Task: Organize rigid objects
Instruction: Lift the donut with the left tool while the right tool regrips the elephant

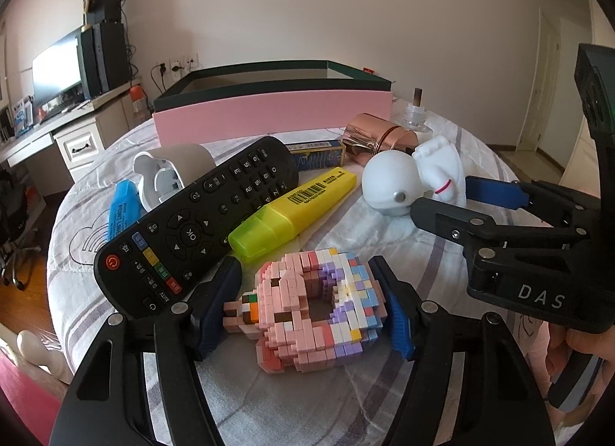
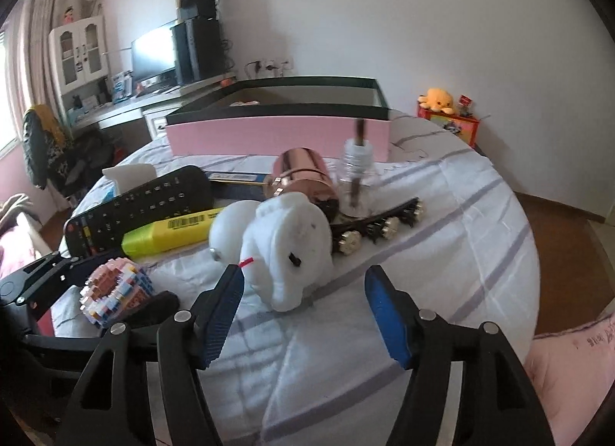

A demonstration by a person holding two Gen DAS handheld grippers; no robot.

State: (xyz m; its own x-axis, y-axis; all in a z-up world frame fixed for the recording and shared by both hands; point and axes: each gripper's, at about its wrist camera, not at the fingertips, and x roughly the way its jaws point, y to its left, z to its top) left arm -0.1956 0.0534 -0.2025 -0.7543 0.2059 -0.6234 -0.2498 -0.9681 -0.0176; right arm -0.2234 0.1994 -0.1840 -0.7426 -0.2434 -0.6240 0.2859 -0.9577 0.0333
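- The remote [image 1: 192, 227] lies toward the bed's [image 1: 403, 246] left edge, with the yellow marker [image 1: 296, 211] just beside it, both awaiting sorting.
- The left gripper [image 1: 311, 307] straddles the brick donut [image 1: 315, 304]; its pads sit at each flank, though whether they press I cannot tell. Probably next to go.
- The right gripper [image 2: 303, 311] stands open and empty, just short of the white toy [image 2: 284, 250].
- The pink box [image 1: 269, 111] waits at the far edge, open to receive things.
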